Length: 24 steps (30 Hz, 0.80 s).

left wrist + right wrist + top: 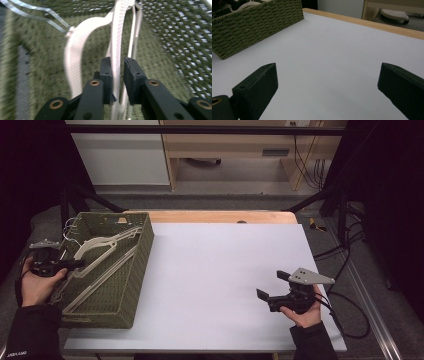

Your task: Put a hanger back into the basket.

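right gripper (272, 287): jaws spread wide, nothing between them, low over the white table (220, 285), well right of the basket (131, 285) | left gripper (75, 264): inside the basket, jaws narrow, a gap showing beside the white hanger (117, 42) bar running between them | hangers lie inside the basket, reaching to its far end

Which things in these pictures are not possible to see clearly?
- Left gripper view: motion blur; whether the fingers press the white hanger is unclear.
- High view: the green basket wall hides the hangers' lower ends; their number is uncertain.
- Right gripper view: the basket is cut off by the left edge.
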Tool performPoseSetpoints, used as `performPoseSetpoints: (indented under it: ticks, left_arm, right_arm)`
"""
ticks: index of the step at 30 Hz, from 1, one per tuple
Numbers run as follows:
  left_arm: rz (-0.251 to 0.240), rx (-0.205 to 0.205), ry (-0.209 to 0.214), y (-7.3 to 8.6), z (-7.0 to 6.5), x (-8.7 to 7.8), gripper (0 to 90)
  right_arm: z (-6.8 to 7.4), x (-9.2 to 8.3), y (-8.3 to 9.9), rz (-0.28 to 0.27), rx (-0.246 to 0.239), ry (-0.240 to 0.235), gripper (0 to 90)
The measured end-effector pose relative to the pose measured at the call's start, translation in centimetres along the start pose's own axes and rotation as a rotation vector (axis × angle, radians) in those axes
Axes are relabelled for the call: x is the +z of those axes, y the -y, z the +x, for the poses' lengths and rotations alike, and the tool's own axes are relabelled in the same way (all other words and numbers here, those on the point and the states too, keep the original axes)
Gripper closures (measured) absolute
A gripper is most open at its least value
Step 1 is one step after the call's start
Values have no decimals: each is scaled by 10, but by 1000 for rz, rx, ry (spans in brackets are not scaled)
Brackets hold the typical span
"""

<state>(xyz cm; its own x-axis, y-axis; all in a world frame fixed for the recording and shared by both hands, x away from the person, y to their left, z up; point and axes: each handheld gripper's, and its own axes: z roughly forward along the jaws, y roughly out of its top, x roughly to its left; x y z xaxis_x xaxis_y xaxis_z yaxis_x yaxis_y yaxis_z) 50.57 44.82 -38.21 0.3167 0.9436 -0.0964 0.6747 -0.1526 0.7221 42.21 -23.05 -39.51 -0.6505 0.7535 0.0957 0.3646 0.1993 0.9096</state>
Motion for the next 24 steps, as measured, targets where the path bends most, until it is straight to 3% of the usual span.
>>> performPoseSetpoints:
  ticks: [1,2,3,11,15,18,20,24]
  left_arm:
    - [7,3,-18,1,0,0,703]
    - [14,16,-57,2,0,2,630]
    - [22,17,-69,3,0,2,605]
    - [21,9,-90,6,-5,1,425]
    - [-25,-6,-75,5,-9,-8,359]
    - [-46,5,-67,4,-13,-15,326]
    - [-109,19,-36,2,-24,-25,303]
    - [-168,53,4,1,-39,-36,255]
  right_arm:
    - [0,1,0,3,-1,0,35]
    - [1,1,0,8,3,-3,34]
    - [0,1,1,12,-5,-3,34]
    - [0,2,1,12,-1,-2,32]
    - [0,2,1,13,-7,-3,32]
    - [0,2,1,10,1,0,32]
    - [0,1,1,7,0,-1,33]
    - [0,0,0,0,-4,0,34]
